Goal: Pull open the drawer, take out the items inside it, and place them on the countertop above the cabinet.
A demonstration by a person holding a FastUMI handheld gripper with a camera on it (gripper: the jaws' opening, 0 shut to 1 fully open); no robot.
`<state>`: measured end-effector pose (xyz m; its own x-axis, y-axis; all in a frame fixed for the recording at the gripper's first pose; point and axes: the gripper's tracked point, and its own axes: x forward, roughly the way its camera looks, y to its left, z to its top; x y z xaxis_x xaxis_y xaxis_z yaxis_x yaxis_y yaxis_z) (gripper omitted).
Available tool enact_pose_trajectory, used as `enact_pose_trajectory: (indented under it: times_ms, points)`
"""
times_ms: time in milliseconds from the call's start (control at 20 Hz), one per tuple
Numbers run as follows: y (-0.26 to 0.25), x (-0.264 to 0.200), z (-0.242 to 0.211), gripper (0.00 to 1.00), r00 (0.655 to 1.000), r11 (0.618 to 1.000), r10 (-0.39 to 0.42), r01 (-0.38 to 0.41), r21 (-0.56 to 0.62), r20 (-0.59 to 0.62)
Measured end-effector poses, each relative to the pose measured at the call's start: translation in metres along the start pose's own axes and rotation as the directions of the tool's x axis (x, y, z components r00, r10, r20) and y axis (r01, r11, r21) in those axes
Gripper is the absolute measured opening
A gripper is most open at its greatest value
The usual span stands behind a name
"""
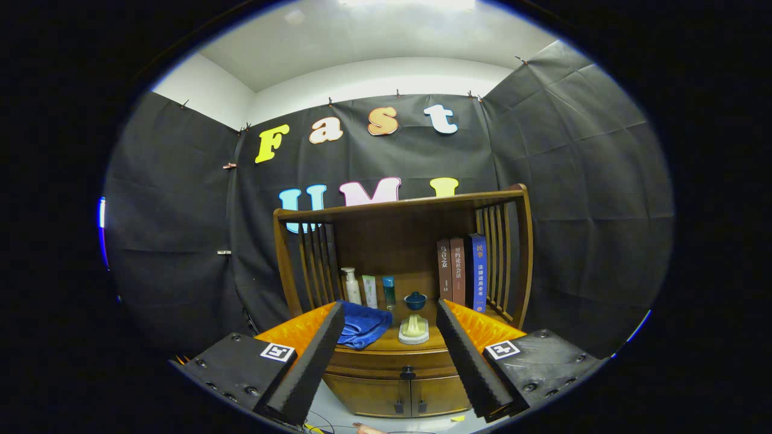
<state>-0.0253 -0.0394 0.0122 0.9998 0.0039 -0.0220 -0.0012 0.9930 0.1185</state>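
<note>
Wooden cabinet's counter (386, 346) carries a crumpled blue cloth (363, 325); I see my hand-held gripper (391, 319) spread wide, empty, well short of the closed wooden drawer (386, 363).

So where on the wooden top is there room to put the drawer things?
The gripper is open, well short of the closed drawer. The countertop shows bare wood between the blue cloth and the small stand, along its front edge. By the bottles and books it is crowded.

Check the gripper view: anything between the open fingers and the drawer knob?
Nothing. In the gripper view the gripper is open, and the drawer knob sits ahead between its fingers on the closed drawer, the stretch bare.
</note>
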Motion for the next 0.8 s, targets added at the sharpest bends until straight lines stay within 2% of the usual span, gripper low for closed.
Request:
enact_pose_trajectory:
  times_ms: [350, 800]
  points:
    - [0.009, -0.017, 0.018, 0.99, 0.999, 1.0, 0.007, -0.007, -0.013, 0.035]
    - [0.009, -0.014, 0.011, 0.99, 1.0, 0.999, -0.002, 0.002, -0.033, 0.011]
